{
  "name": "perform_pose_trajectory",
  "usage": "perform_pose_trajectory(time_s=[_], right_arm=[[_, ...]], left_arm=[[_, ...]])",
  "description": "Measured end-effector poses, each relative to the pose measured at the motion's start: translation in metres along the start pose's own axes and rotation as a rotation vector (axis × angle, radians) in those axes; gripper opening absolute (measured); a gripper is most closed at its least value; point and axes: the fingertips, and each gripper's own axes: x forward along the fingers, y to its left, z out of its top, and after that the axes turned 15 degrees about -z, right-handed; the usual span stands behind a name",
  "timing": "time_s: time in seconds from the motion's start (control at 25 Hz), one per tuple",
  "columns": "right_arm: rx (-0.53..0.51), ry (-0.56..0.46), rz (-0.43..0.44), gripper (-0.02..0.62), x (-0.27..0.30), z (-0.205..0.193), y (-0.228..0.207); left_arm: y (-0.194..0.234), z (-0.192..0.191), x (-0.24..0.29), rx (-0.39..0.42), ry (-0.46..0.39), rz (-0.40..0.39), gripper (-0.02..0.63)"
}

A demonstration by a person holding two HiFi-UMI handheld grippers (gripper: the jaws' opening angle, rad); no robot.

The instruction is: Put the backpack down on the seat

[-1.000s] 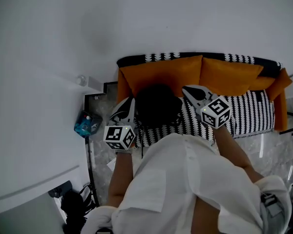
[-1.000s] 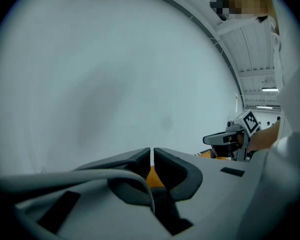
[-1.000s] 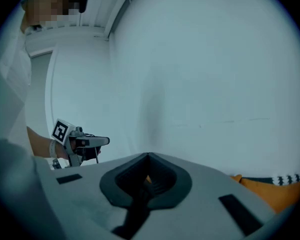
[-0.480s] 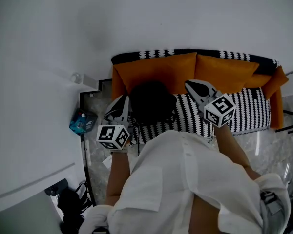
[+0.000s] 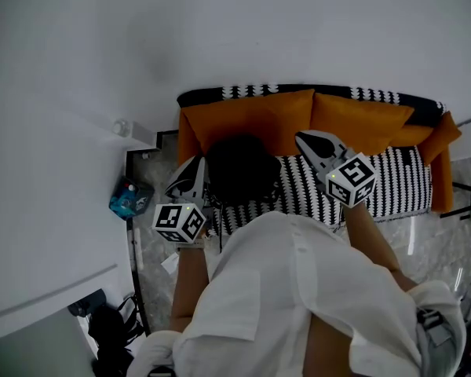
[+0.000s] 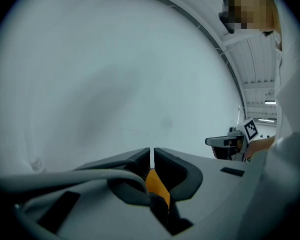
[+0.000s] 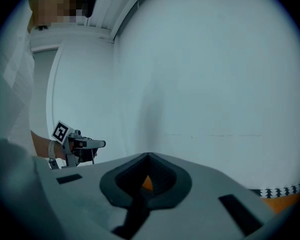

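Head view shows backpack (image 5: pixel 239 167) at left end of seat (image 5: pixel 392 183), room rightward.

Dim, flat bluish light; soft shadows; fisheye distortion, dark corners in gripper views.

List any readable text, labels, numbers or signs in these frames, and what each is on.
No words or numbers can be read in any view.
Left marker cube: black-and-white square code patterns only, no letters.
Right marker cube: the same, patterns only.
Blue item on the floor: any print is too small and blurred to read.
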Motion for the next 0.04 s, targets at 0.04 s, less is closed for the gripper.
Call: perform_pose_trajectory(time_s=[0.04], right_arm=[[0.001, 0.0, 0.0, 0.017, -0.0001, 0.0004, -0.0007]], left_arm=[[-0.0004, -0.0002, 0.0009, -0.005, -0.001, -0.002, 0.043]])
